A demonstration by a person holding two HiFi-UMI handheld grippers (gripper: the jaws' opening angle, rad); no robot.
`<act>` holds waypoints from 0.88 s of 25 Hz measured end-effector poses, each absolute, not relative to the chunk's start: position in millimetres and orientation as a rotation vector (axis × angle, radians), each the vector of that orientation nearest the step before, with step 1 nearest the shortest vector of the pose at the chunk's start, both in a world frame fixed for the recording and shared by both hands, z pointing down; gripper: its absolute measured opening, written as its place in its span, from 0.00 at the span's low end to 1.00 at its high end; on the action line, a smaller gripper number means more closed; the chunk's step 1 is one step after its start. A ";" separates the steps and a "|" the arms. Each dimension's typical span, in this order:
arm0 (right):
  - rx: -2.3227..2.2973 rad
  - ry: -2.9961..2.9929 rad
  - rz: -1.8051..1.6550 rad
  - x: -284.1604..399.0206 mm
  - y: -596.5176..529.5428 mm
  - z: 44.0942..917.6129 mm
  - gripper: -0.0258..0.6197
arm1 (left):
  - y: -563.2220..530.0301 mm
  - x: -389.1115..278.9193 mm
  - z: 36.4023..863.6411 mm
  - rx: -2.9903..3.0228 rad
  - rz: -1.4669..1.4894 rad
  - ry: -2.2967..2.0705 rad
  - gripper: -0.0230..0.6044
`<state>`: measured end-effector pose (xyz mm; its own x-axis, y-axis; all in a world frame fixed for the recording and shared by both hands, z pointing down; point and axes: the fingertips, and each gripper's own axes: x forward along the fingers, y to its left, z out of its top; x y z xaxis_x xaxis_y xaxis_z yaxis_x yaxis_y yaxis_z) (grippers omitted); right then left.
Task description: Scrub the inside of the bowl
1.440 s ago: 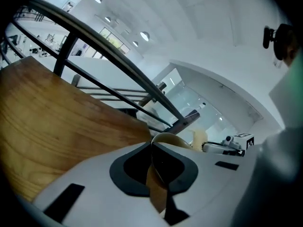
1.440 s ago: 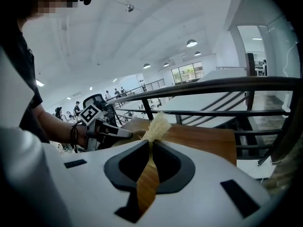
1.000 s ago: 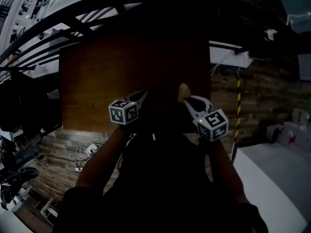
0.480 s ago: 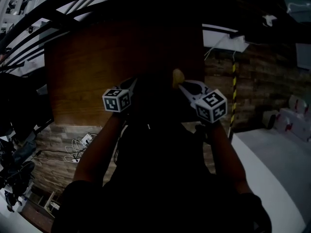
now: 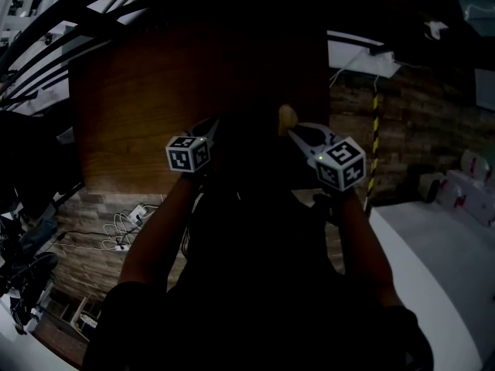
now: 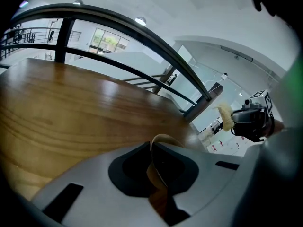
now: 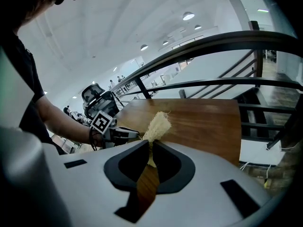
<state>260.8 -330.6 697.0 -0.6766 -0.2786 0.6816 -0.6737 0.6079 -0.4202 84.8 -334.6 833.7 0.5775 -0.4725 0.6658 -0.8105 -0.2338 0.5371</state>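
Brown, thin, curved bowl rim (image 6: 154,174) is clamped in our left gripper (image 6: 152,145); our right gripper (image 7: 149,142) pinches a pale, fibrous scrubber (image 7: 157,125).

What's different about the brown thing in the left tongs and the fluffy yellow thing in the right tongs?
The thin brown bowl in the left tongs is smooth with a curved rim; the pale yellow fibrous scrubber in the right tongs is rough and frayed. The bowl is pinched at its edge; the scrubber pokes out past the tips like a tuft. Both are clamped tight.
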 end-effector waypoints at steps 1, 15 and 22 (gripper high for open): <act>0.747 -2.266 0.916 260.7 -330.1 697.6 0.10 | -334.9 84.2 834.8 1.886 0.464 -1.038 0.05; 0.759 -2.275 0.881 241.1 -322.5 678.5 0.10 | -334.7 64.4 804.6 1.951 0.463 -1.034 0.14; 0.791 -2.341 0.788 192.2 -305.0 646.0 0.10 | -333.5 31.7 732.2 2.103 0.372 -1.043 0.03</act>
<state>192.2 -305.0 646.0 -0.6810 -0.3521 0.6420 -0.6687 0.6564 -0.3493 31.7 -333.5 732.2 0.6261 -0.5603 0.5424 -0.7770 -0.3899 0.4942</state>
